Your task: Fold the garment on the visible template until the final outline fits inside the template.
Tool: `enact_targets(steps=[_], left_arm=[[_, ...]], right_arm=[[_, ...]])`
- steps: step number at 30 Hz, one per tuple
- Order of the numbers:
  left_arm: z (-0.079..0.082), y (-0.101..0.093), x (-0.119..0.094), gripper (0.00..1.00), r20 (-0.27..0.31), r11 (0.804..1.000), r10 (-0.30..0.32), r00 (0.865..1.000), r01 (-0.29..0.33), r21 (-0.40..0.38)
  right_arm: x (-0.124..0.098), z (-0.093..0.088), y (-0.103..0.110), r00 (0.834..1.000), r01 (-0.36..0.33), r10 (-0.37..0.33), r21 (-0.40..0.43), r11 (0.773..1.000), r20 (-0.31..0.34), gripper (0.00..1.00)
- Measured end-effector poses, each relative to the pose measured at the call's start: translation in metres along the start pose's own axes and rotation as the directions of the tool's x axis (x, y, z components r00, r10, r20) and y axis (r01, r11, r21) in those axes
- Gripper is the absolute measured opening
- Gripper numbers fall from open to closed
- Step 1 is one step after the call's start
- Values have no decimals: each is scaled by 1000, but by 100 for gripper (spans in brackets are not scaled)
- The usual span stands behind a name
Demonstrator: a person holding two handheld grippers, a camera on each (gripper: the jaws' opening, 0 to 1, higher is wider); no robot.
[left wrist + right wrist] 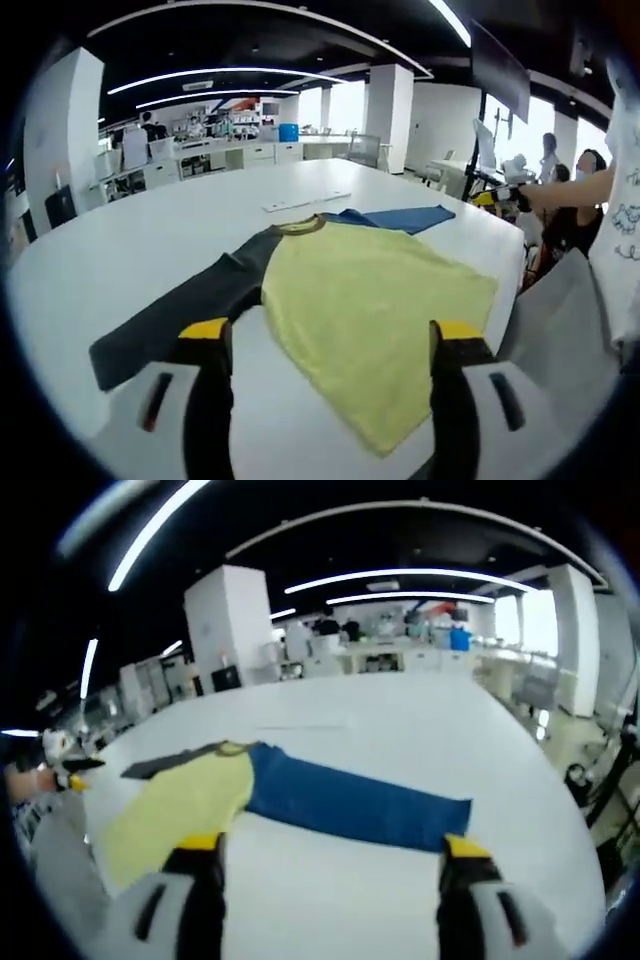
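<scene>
One garment here: a yellow-bodied shirt (pixel 370 310) with one dark grey sleeve (pixel 190 320) and one blue sleeve (pixel 355 802), lying flat on the big white desk (pixel 130 240), no readable print or label on it. Left tool (pixel 330 345) hangs just above the near hem, jaws spread, pinching nothing. Right tool (pixel 330 865) hovers near the blue sleeve, jaws spread wide too. A thin white strip (pixel 305 202) lies beyond the collar. Far right, one seated person (pixel 575 215).
</scene>
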State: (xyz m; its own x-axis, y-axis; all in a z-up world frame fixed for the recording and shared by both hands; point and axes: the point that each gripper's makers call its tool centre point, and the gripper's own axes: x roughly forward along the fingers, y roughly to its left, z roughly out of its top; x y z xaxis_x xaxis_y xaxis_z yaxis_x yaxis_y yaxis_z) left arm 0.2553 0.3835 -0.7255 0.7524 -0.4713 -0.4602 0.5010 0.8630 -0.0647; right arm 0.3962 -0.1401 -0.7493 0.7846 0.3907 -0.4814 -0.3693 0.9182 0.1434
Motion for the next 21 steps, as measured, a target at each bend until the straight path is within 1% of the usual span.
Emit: enact_targets(steps=[1, 3, 5, 6, 8, 11, 12, 13, 15, 16, 17, 19, 21], left_arm=[[0, 1, 0, 78, 1, 1000, 4, 1000, -4, -6], [0, 2, 0, 78, 3, 1000, 6, 1000, -6, -14], [0, 5, -1, 78, 7, 1000, 16, 1000, -16, -21], [0, 5, -1, 77, 8, 1000, 17, 1000, -17, -27], [0, 4, -1, 77, 9, 999, 17, 1000, -17, -35], [-5, 5, 0, 78, -9, 999, 9, 1000, -9, -41], [-7, 6, 0, 78, -20, 999, 14, 1000, -14, -39], [-7, 7, 0, 78, -21, 999, 13, 1000, -14, -40], [-6, 7, 0, 77, -19, 999, 12, 1000, -12, -46], [-7, 8, 0, 77, -20, 999, 13, 1000, -14, -48], [-7, 8, 0, 77, -21, 999, 14, 1000, -15, -48], [-9, 9, 0, 77, -30, 999, 18, 999, -20, -50], [-12, 9, 0, 77, -35, 998, 19, 999, -21, -55]], right_arm=[[3, 1, -10, 1000, 27, -27, 10, 1000, -5, 85], [9, 3, -24, 999, 48, -48, 28, 998, -3, 81], [16, 3, -45, 996, 87, -87, 42, 995, -6, 77], [18, 0, -52, 994, 108, -107, 63, 992, -21, 76], [24, 0, -62, 992, 123, -121, 86, 989, -26, 75], [30, -3, -71, 990, 137, -134, 83, 987, -37, 71], [32, -8, -76, 987, 155, -150, 81, 985, -58, 70], [32, -13, -77, 982, 177, -169, 108, 978, -81, 70], [37, -12, -79, 984, 172, -163, 131, 976, -73, 69], [39, -14, -79, 983, 174, -164, 138, 975, -80, 67], [42, -17, -85, 980, 184, -171, 140, 973, -97, 65], [45, -18, -85, 979, 189, -176, 141, 972, -99, 65], [47, -22, -87, 976, 201, -186, 143, 969, -116, 62]])
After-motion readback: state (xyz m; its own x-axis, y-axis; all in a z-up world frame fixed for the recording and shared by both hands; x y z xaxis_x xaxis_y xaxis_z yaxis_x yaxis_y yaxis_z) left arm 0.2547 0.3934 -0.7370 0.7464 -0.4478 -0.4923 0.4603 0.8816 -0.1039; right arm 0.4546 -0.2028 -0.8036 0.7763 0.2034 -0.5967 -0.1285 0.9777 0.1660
